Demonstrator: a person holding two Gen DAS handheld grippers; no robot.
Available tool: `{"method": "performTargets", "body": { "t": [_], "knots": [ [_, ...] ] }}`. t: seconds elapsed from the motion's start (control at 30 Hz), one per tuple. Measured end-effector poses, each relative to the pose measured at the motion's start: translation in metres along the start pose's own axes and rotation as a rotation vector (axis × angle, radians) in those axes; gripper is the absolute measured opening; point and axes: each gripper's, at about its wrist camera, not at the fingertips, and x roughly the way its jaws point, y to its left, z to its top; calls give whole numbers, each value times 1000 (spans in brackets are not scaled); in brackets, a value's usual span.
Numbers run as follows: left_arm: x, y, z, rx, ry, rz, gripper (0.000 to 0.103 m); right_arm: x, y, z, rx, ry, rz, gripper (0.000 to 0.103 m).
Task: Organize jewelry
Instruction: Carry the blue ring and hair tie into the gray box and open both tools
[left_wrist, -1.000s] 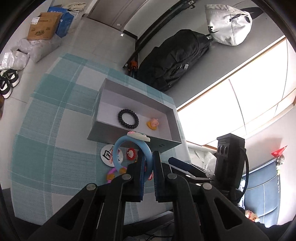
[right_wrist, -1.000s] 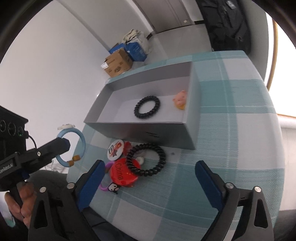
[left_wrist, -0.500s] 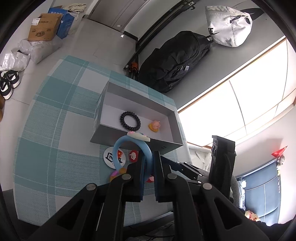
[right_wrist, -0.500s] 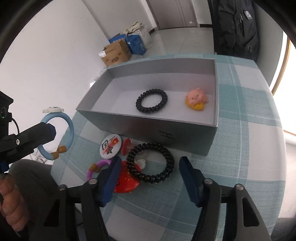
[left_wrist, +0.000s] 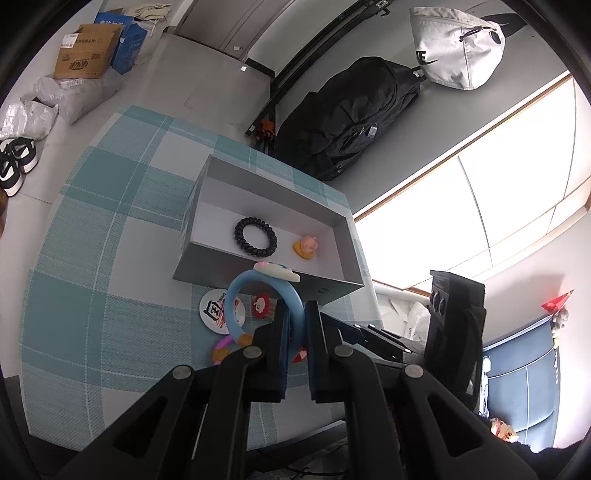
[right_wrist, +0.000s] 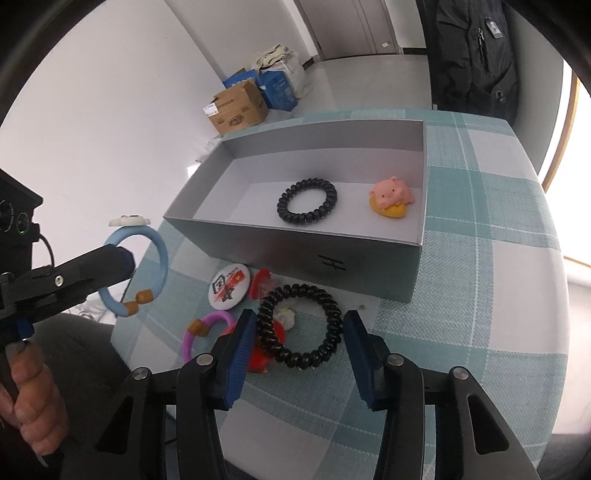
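Note:
My left gripper (left_wrist: 296, 314) is shut on a blue bracelet (left_wrist: 236, 295) with a white charm, held in the air in front of the grey box (left_wrist: 258, 275); it also shows in the right wrist view (right_wrist: 160, 266). The box (right_wrist: 303, 251) holds a black coil hair tie (right_wrist: 307, 201) and a pink pig figure (right_wrist: 391, 194). My right gripper (right_wrist: 299, 332) is open, its fingers either side of a second black coil hair tie (right_wrist: 298, 325) on the checked cloth, above or at it.
On the cloth before the box lie a round white badge (right_wrist: 228, 285), a red badge (right_wrist: 258, 363), a red clip (right_wrist: 260, 282) and a purple ring (right_wrist: 207, 326). A black backpack (left_wrist: 347, 114) and cardboard boxes (left_wrist: 86, 51) stand on the floor beyond the table.
My right gripper has come forward and down over the loose black hair tie and narrowed its opening. My left gripper has risen slightly with the blue bracelet.

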Motion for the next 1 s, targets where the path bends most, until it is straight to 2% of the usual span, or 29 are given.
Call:
{"method": "performTargets", "body": {
  "t": [0.23,0.4,0.67,0.83,1.0],
  "knots": [
    [1,-5,-2,-6,-24,6,4,-17,1,-3,-7,-26,48,47],
    [0,-17,-4,53,-62,31,4,-35,9,0,-23,-79,89,47],
    [4,-22,6,88,-71,76,4,-57,13,15,-3,-158,100,47],
    [7,-34,19,154,-77,116,4,-67,6,27,32,-194,98,47],
    [17,-42,33,186,-75,119,4,-66,-4,44,58,-219,92,47]
  ]
}}
